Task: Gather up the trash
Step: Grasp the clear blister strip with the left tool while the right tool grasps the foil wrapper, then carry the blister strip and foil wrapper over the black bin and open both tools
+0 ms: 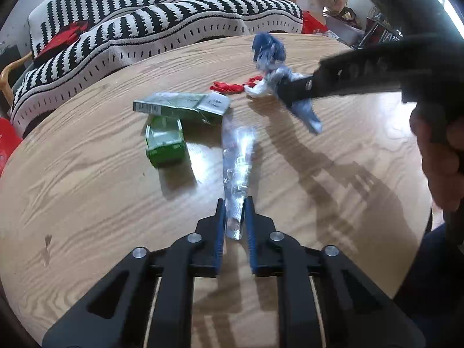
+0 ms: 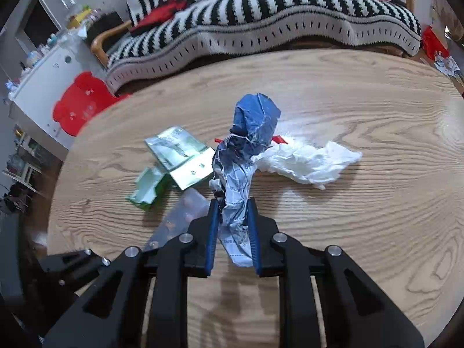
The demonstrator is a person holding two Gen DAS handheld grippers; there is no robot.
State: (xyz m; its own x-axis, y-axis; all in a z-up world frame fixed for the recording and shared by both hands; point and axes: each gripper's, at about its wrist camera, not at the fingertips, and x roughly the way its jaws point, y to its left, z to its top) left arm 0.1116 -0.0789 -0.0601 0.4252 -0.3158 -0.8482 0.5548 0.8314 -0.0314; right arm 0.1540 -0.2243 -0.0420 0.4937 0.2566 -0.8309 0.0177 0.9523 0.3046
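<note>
My left gripper is shut on a silver foil strip and holds it above the wooden table. My right gripper is shut on a crumpled blue and white wrapper, also seen in the left wrist view, lifted over the table. A torn green box and a smaller green piece lie on the table, also in the right wrist view. A red scrap and a crumpled white tissue lie beyond.
A black and white striped sofa stands behind the table. A red stool is at the left. The person's hand holds the right gripper's handle.
</note>
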